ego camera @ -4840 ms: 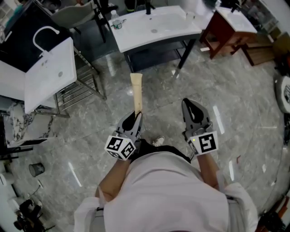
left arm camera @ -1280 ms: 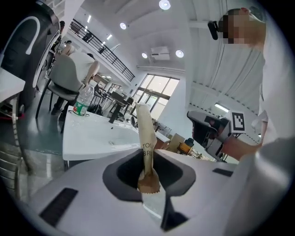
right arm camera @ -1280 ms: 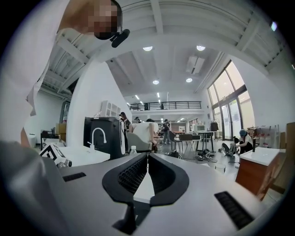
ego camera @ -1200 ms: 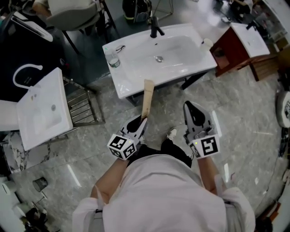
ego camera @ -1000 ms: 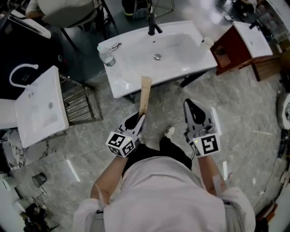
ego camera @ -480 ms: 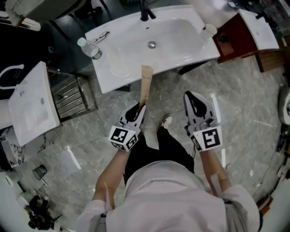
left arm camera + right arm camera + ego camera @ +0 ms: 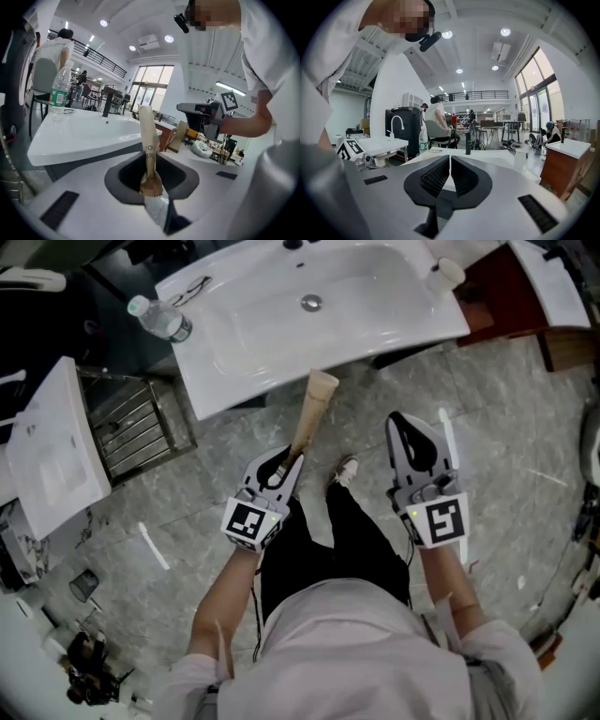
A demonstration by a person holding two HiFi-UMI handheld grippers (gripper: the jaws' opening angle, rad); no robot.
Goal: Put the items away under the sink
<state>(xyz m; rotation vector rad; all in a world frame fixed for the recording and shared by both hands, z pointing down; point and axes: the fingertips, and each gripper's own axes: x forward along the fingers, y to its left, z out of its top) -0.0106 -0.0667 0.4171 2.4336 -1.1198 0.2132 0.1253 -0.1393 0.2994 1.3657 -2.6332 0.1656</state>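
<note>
White sink counter [image 7: 216, 371]: directly ahead, front edge nearest. Right gripper [image 7: 411, 432]: jaws together, nothing between, short of front edge. Left gripper [image 7: 281, 470]: clamped on brown paper packet [image 7: 309, 413], packet tip near front edge. Water bottle [image 7: 159, 320]: left edge.

Left gripper [image 7: 151, 185] clamps a paper packet [image 7: 147, 140] — upright, near the white sink [image 7: 84, 137].

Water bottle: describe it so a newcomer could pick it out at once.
Start at the big white sink at the head view's top. The water bottle stands on its left corner. It is clear plastic, unlike the opaque white cup at the right corner.
</note>
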